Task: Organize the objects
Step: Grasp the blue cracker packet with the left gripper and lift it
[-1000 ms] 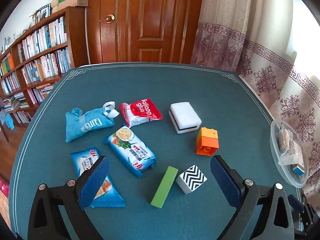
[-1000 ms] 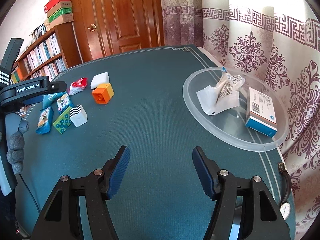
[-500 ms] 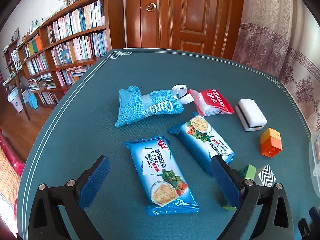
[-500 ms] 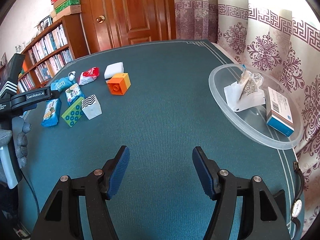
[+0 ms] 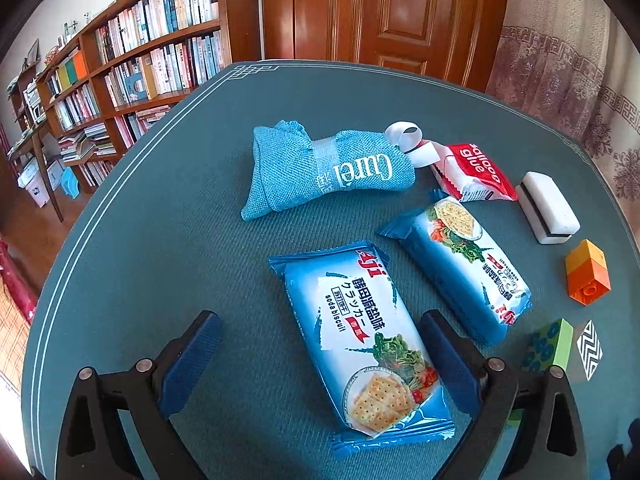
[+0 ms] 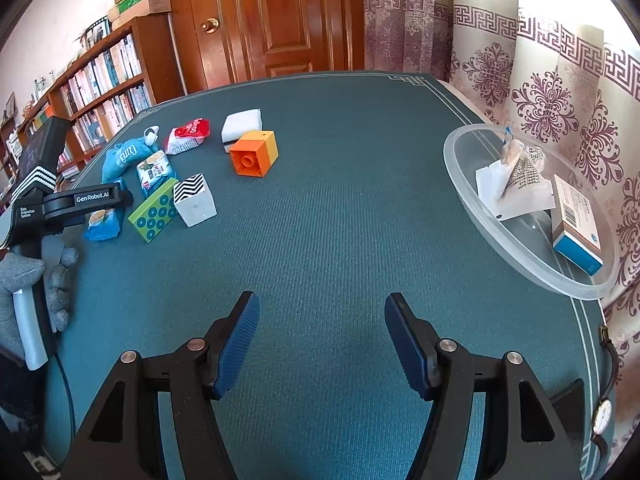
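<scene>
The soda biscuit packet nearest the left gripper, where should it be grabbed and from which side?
Grip the near soda biscuit packet across its narrow width, around the middle of its length, coming down from above. It lies flat with its long edges running away from the left gripper, whose closing jaws already straddle it without touching. The crimped ends are thin and floppy, so probably avoid them.

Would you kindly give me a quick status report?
Left gripper closing around nearest cracker packet, pads not touching. Right gripper open, empty. Second cracker packet close beside.
</scene>
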The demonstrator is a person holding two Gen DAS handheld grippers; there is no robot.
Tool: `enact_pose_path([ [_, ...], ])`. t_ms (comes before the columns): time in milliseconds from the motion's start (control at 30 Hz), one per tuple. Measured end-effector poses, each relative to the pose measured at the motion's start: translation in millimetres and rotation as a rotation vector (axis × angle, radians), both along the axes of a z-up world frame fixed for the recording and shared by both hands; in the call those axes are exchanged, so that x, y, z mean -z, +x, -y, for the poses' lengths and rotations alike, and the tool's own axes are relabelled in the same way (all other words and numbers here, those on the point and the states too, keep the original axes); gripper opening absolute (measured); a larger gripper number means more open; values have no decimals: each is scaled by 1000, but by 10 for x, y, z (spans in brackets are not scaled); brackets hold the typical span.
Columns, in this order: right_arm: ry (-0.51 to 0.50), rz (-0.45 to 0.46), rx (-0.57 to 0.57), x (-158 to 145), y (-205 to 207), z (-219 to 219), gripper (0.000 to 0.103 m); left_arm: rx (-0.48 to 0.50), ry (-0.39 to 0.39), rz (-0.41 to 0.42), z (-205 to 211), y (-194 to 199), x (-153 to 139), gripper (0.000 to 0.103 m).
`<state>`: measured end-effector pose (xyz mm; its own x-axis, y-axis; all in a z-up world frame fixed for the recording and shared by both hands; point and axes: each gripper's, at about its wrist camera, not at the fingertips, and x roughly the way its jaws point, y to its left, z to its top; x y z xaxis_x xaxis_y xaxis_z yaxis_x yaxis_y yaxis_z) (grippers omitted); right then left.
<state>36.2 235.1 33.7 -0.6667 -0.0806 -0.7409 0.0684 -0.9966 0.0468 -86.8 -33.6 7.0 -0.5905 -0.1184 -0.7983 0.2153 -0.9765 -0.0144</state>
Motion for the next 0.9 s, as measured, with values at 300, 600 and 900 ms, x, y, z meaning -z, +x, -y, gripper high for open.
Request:
enact_pose_path([
  [300,14,12,-25,37,-48,115,67,58,-13,-48,-15,15,-69,57],
  [600,-1,21,-65,47,-163,265,67,86,37,-90,6,90,-120,43],
  [900,-5,-9,-149,-14,-406,621,67,145,81,-147,-64,208,-228,43],
])
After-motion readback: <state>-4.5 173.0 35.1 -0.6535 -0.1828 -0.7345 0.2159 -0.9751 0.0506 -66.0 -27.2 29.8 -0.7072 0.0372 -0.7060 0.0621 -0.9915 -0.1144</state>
